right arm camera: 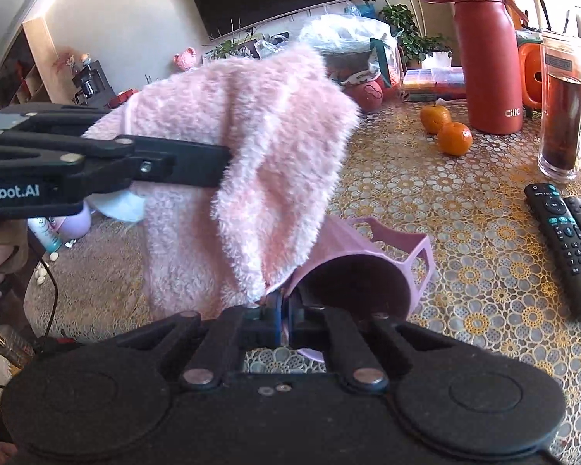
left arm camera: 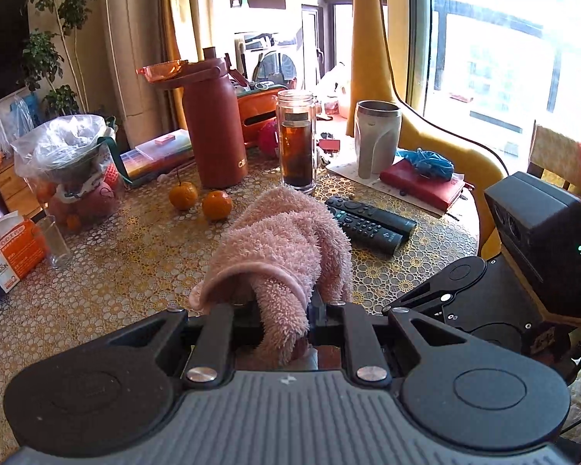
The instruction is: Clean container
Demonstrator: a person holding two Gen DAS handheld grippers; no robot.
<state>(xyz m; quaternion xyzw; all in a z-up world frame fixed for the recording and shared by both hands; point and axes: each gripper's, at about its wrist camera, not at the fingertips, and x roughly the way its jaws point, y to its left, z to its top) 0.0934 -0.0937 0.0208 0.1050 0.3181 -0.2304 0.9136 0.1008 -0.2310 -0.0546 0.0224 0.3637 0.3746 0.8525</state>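
Observation:
A fluffy pink towel hangs bunched over my left gripper, which is shut on it; the fingertips are buried in the cloth. In the right wrist view the left gripper reaches in from the left, and the towel drapes down onto a mauve plastic cup. The cup lies tilted with its dark opening towards the camera and its handle up to the right. My right gripper is shut on the cup's near rim. In the left wrist view the towel hides the cup.
On the lace-patterned table lie two black remotes at right and two oranges beyond. A tall glass of dark tea, a red flask, a grey tumbler and a red notebook stand further back.

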